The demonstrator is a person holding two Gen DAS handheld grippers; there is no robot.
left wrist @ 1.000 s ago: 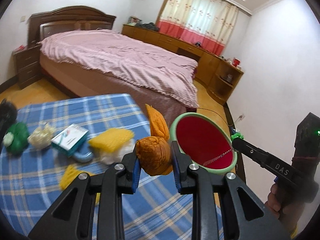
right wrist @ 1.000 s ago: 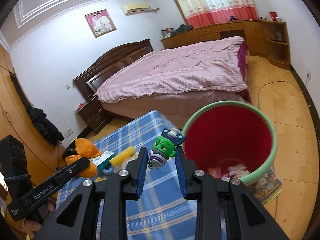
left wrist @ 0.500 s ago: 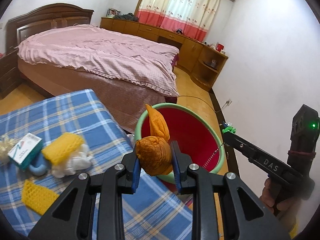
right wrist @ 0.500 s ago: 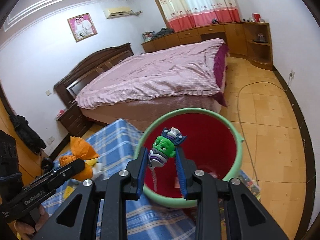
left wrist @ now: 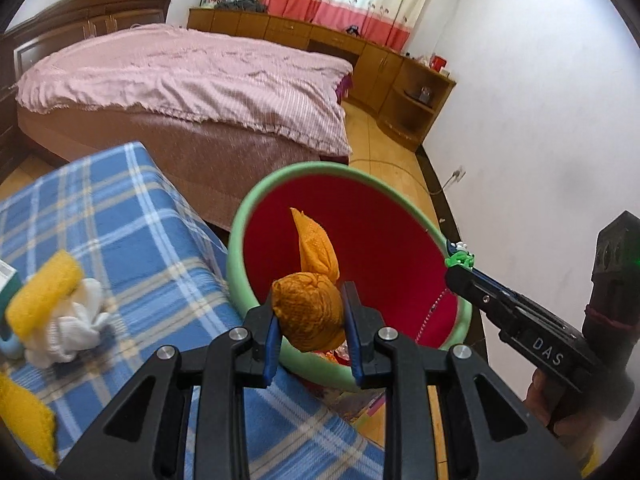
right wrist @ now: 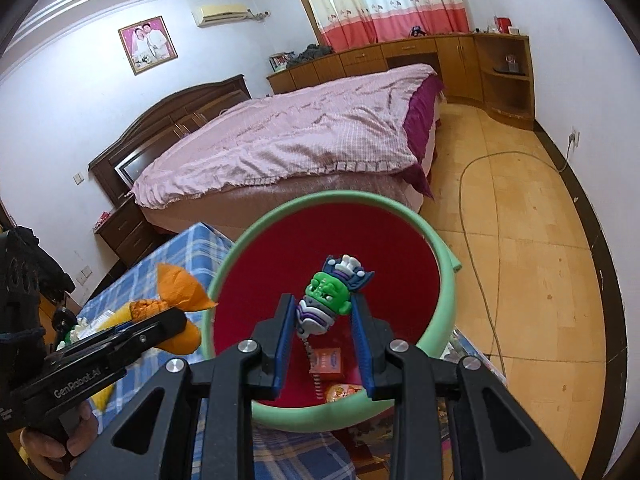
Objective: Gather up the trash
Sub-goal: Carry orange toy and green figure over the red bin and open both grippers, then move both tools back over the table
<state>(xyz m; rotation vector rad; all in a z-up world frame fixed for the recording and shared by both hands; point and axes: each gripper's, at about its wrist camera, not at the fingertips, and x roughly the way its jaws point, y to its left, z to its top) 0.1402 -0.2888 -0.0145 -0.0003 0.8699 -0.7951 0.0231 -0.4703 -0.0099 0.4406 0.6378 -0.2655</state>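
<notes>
Blue plaid tablecloth [left wrist: 132, 240], red bin [right wrist: 440, 280] beside – pink bed [right wrist: 288, 144]; floor seemingly tiled

Both wrist cameras look steeply down along their tongs, sharing a close red bin [left wrist: 376, 240] and bed [right wrist: 304, 140].

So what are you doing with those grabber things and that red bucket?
A person is tidying up with a gripper in each hand. The left gripper is shut on an orange cloth bundle, and the right gripper is shut on a little green monster toy with a bead chain. Both are held over the red bin, which already has some wrappers inside. More bits wait on the blue checked blanket.
</notes>
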